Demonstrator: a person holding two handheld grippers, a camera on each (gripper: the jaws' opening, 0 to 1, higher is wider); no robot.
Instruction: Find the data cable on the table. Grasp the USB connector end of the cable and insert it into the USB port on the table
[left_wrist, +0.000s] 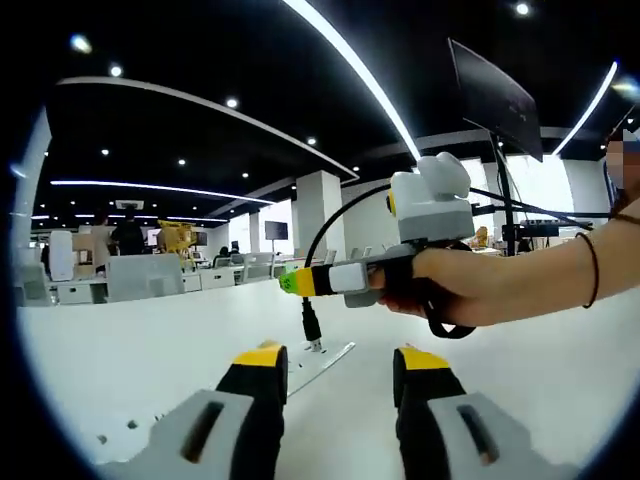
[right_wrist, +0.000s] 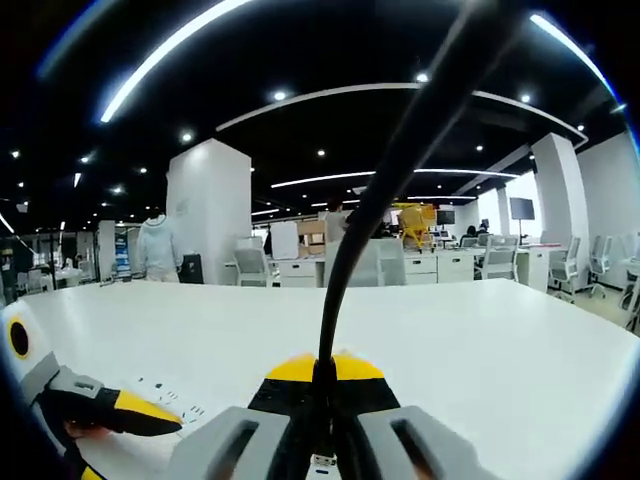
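Data cable (left_wrist: 330, 222): black, pinched in my right claw (left_wrist: 296, 282), which comes in from the right of the left gripper view, held in a hand (left_wrist: 450, 290). Its jaws are closed tight on the cable just above the plug. USB connector (left_wrist: 312, 328) hangs straight down below the claw tips, metal end down, in the air and not touching the desk (left_wrist: 120, 350). From the tips the rest of the cable arcs up and back over the claw body. Right under and just beyond the connector a flat white strip (left_wrist: 322, 366) lies on the desk; cannot make out a port on it. In the right gripper view my right claw (right_wrist: 323, 375) has its yellow tips pressed together around the cable (right_wrist: 335, 290), which runs up through the middle of the view. My left claw (left_wrist: 340, 375) is low over the desk, jaws wide apart, nothing between them, touching nothing, pointed at the hanging connector. It also shows at the lower left of the right gripper view (right_wrist: 100, 410), next to a row of small slots (right_wrist: 165, 397) in the desk top (right_wrist: 480, 340).
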